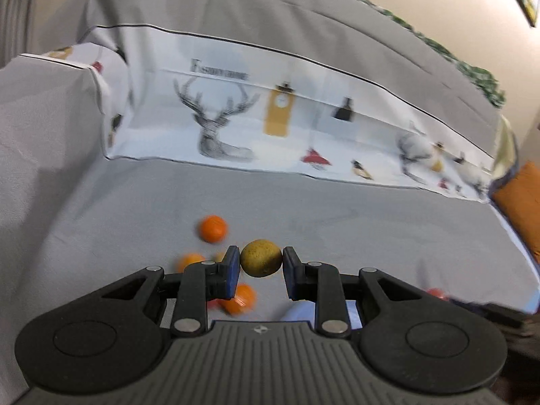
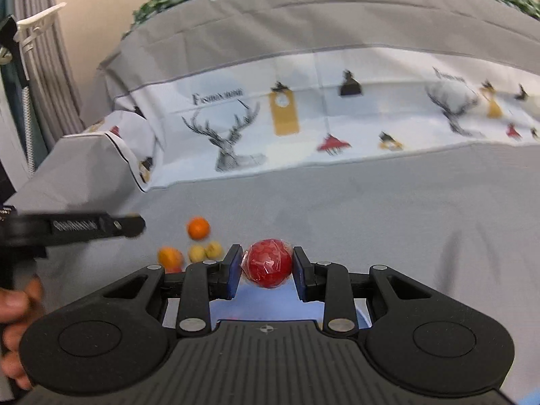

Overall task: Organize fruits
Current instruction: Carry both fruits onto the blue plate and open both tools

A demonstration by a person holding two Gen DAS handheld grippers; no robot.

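A yellow-green fruit [image 1: 261, 262] is clamped in the left claw [image 1: 261, 265], above the grey bed cover [image 1: 337, 222]. A red fruit [image 2: 267, 263] is clamped in the right claw [image 2: 267, 265]. Oranges [image 2: 198, 227] are seen at ten o'clock.

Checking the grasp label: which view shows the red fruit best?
The right wrist view: the red fruit sits sharp and centred between the right gripper's fingers. The left wrist view offers only a blurred red patch at its right edge, identity unclear.

I am aiming both wrist cameras forward and downward, near the grey sheet [image 1: 371, 229], sharing its printed band [image 2: 320, 125].
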